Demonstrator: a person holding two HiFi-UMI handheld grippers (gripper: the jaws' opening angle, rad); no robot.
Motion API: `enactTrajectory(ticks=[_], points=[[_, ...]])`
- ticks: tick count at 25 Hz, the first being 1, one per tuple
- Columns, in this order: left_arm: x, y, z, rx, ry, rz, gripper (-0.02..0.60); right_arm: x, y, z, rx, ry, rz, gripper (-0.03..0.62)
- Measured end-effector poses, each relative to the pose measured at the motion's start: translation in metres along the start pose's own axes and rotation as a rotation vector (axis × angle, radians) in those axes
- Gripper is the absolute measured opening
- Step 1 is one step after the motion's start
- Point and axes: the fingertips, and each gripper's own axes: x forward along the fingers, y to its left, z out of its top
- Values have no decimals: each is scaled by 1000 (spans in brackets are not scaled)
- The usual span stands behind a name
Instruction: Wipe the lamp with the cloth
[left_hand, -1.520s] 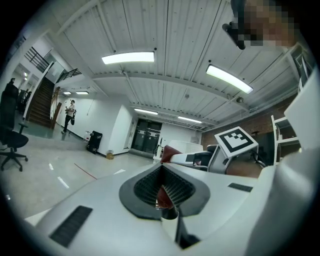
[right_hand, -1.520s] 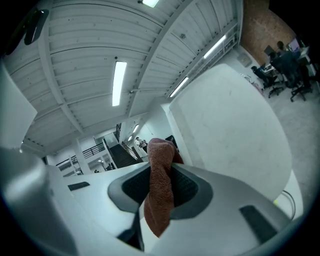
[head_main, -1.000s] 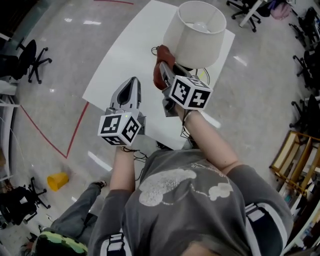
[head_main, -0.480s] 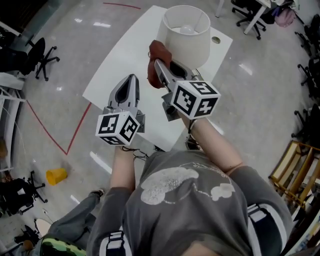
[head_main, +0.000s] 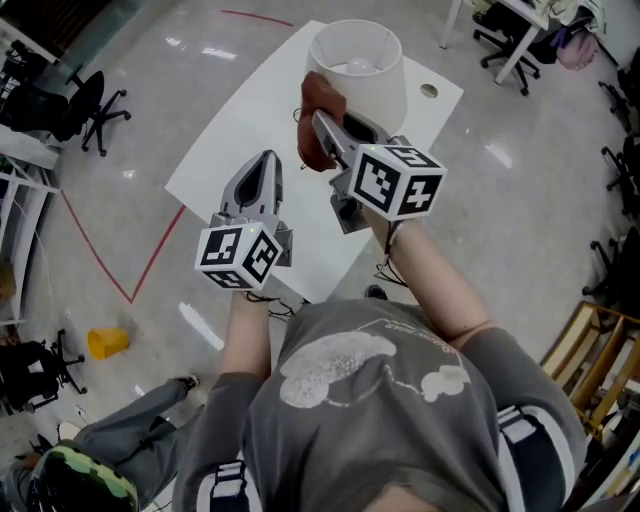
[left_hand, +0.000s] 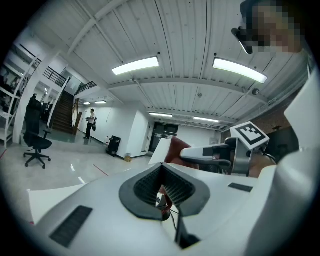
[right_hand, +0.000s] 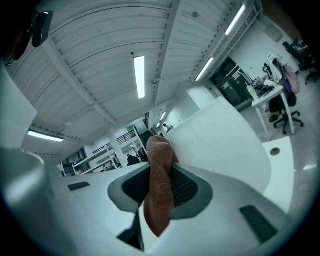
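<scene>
The lamp's white shade (head_main: 358, 62) stands on a white table (head_main: 240, 120) and fills the right of the right gripper view as a pale wall (right_hand: 225, 135). A rust-red cloth (head_main: 318, 118) is pressed against the shade's near left side. My right gripper (head_main: 322, 128) is shut on the cloth (right_hand: 160, 185), which hangs out between the jaws. My left gripper (head_main: 264, 165) hovers over the table's near part, shut and empty, apart from the lamp. In the left gripper view (left_hand: 162, 189) the right gripper (left_hand: 210, 152) and the cloth (left_hand: 175, 149) show ahead.
A round cable hole (head_main: 429, 90) lies in the table beyond the lamp. Office chairs (head_main: 95, 100) and desks ring the floor, with red tape (head_main: 100, 255), a yellow object (head_main: 107, 342) and a wooden rack (head_main: 600, 350) at the right. A person's legs (head_main: 150, 440) are at lower left.
The right gripper has carried the cloth up along the shade's left side, its marker cube rising. The left gripper has hardly moved.
</scene>
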Motion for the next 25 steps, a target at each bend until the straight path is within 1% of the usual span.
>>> enactTrajectory(ticks=[5, 10, 16, 19, 21, 23, 25], points=[[-5, -8, -10, -2, 2, 41, 8, -10, -18, -32, 1, 78, -9, 91], [-13, -19, -33, -25, 24, 107, 8, -23, -44, -73, 18, 190, -5, 91], [-23, -35, -56, -54, 42, 166, 8, -38, -69, -110, 28, 298, 5, 91], [-31, -41, -65, -64, 47, 199, 8, -43, -72, -116, 17, 328, 16, 91], [-37, -43, -69, -72, 48, 216, 8, -49, -67, -115, -11, 334, 38, 91], [-42, -47, -70, -76, 41, 220, 6, -56, -57, -109, -69, 327, 80, 91], [-45, -51, -66, -76, 30, 208, 8, -63, -43, -100, -136, 307, 121, 91]])
